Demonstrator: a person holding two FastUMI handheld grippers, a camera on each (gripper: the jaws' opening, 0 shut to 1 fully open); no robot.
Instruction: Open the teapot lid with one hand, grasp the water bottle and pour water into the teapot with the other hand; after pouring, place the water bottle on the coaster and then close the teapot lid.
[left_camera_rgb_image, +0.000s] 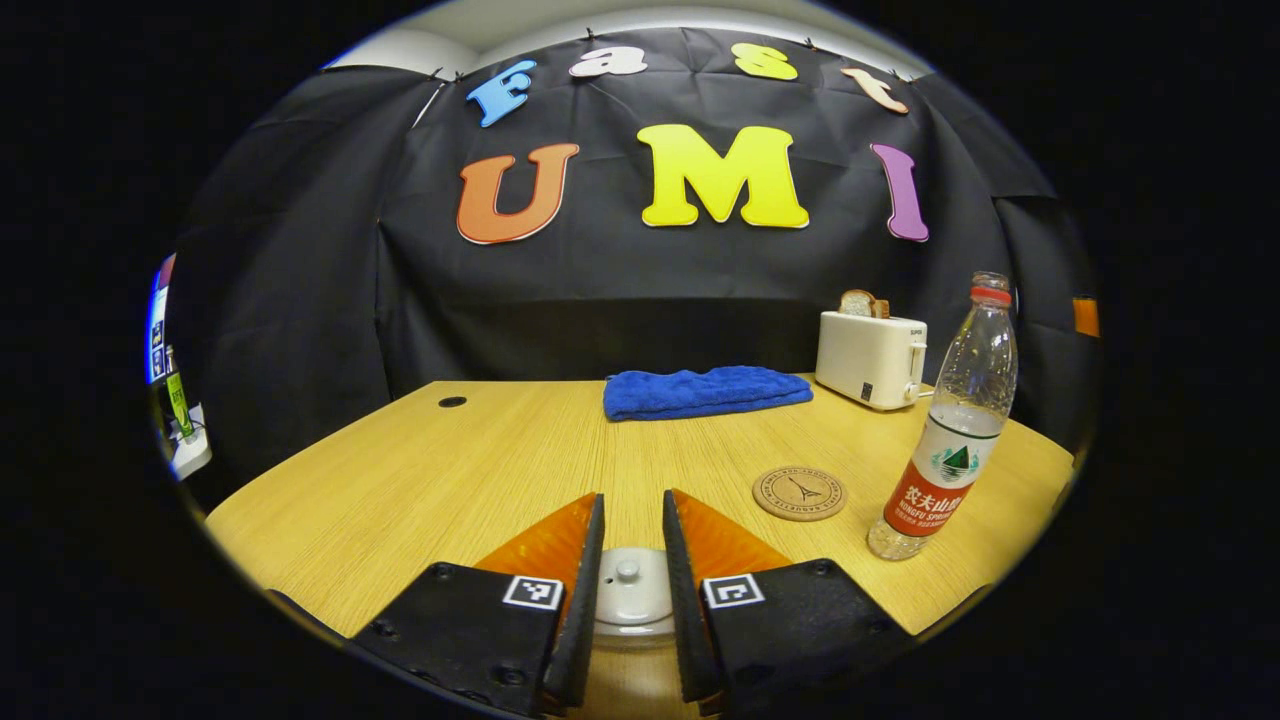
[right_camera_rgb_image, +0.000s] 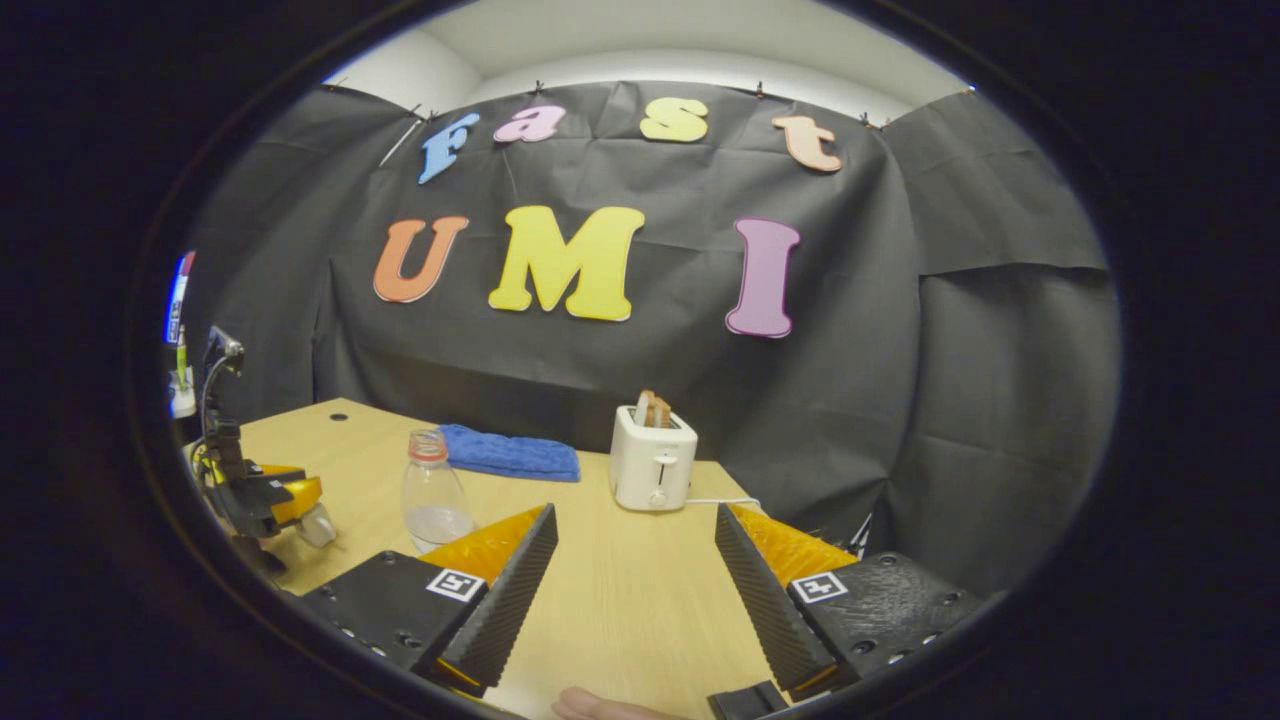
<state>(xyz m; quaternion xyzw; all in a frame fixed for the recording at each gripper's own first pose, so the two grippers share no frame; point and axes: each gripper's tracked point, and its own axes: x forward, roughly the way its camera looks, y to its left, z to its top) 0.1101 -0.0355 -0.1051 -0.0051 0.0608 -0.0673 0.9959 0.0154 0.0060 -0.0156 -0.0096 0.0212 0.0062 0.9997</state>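
In the left gripper view, the left gripper (left_camera_rgb_image: 633, 530) sits low over the wooden table (left_camera_rgb_image: 430, 480), level and pointing at the back wall. Its jaws stand a little apart, one on each side of the teapot lid (left_camera_rgb_image: 630, 590), whose small knob shows in the gap; whether the fingers (left_camera_rgb_image: 585, 590) touch the lid cannot be told. The cork coaster (left_camera_rgb_image: 799, 493), printed with a tower emblem ringed by lettering too small to read, lies just to the right. Further right stands the water bottle (left_camera_rgb_image: 950, 425), upright, red-capped, partly filled; I leave its label unread. Behind, a folded blue towel (left_camera_rgb_image: 705, 391) lies near the table's far edge, and a white toaster (left_camera_rgb_image: 870, 357) with bread in it stands to its right.

In the right gripper view, the left gripper (right_camera_rgb_image: 262, 497) shows at the far left over the table's edge. The bottle (right_camera_rgb_image: 434, 490) stands right of it, then the towel (right_camera_rgb_image: 510, 453), then the toaster (right_camera_rgb_image: 653, 462). The right gripper (right_camera_rgb_image: 636, 548) hangs above the table (right_camera_rgb_image: 630, 600) with jaws wide apart and nothing between them. A fingertip (right_camera_rgb_image: 600, 706) shows at the bottom edge. Black cloth walls the booth.
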